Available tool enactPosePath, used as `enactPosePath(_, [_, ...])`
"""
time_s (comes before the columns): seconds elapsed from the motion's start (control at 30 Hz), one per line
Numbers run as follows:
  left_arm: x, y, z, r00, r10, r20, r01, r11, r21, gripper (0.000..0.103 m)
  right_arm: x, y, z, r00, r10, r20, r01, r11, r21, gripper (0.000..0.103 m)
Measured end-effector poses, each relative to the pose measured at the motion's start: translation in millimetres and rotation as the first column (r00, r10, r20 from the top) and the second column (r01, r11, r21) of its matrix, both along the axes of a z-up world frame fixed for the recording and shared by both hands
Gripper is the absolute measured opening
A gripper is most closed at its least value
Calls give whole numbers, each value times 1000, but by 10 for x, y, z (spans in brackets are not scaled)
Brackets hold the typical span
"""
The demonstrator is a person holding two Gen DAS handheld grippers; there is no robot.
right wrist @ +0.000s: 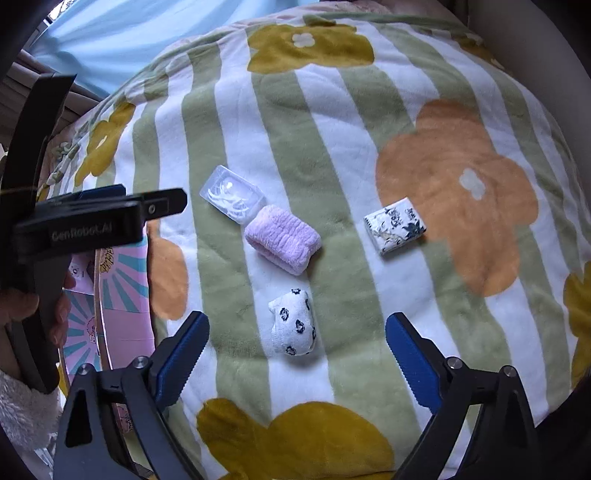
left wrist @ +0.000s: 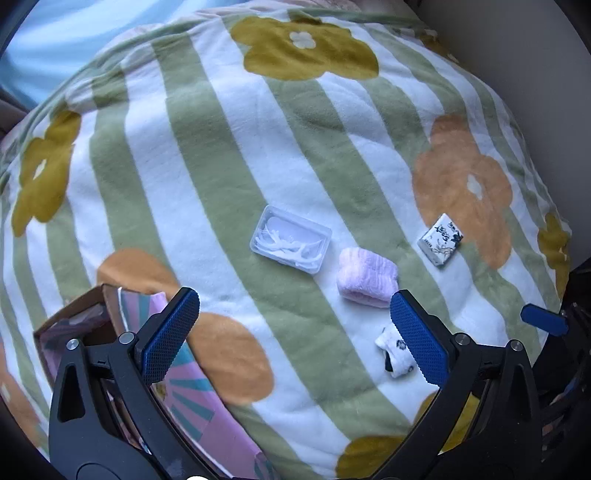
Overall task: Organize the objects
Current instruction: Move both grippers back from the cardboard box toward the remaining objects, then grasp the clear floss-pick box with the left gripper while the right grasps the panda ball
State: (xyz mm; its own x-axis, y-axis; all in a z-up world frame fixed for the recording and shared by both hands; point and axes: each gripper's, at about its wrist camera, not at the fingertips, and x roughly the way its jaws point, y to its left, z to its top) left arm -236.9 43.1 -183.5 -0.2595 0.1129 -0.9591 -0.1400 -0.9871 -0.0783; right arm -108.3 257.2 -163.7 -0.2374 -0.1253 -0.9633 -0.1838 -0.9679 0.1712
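Several small things lie on a striped flowered blanket (right wrist: 351, 129): a clear plastic box of floss picks (left wrist: 291, 239) (right wrist: 232, 198), a pink rolled towel (left wrist: 367, 276) (right wrist: 283, 239), a white rolled sock with dark flowers (right wrist: 294, 322) (left wrist: 397, 350), and a white tissue pack with blue print (right wrist: 394, 225) (left wrist: 440, 239). My left gripper (left wrist: 295, 332) is open and empty, above the blanket between the cardboard box and the sock. My right gripper (right wrist: 297, 358) is open and empty, its fingers either side of the sock. The left gripper's body also shows in the right wrist view (right wrist: 92, 218).
An open cardboard box with a pink and teal lining (left wrist: 77, 332) (right wrist: 122, 295) sits at the blanket's left edge. A pale blue sheet (right wrist: 147, 33) lies beyond the blanket. The blanket drops off at the right edge.
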Motion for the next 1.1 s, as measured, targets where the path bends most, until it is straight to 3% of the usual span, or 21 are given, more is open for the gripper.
enactPosePath(0.23, [-431,110,-598,995,-66,73,68,997,-21,103,-38,-45,-503,996,-29,83,32,999,-35,92])
enactPosePath(0.33, [-535,179,-813,990,-97,98,101,994,-37,103,-76,-69,-689,993,-31,115,37,998,-48,82])
enactPosePath(0.5, [-647,236,-1154,982,-125,142,135,989,-61,102,-115,-82,-930,987,-40,158,52,996,-68,76])
enactPosePath(0.7, [-697,258,-1382,973,-155,169,171,982,-85,93,-151,-135,-1129,981,-28,194,45,996,-83,65])
enactPosePath(0.77, [-705,266,-1415,971,-170,171,185,980,-79,87,-155,-153,-1186,979,-21,204,40,995,-92,49])
enactPosePath(0.87, [-708,286,-1419,967,-195,161,207,976,-64,81,-154,-165,-1223,978,-12,208,26,997,-67,36])
enactPosePath(1.1, [-680,279,-1421,967,-203,154,214,975,-57,81,-126,-84,-1238,976,-29,218,46,996,-77,32])
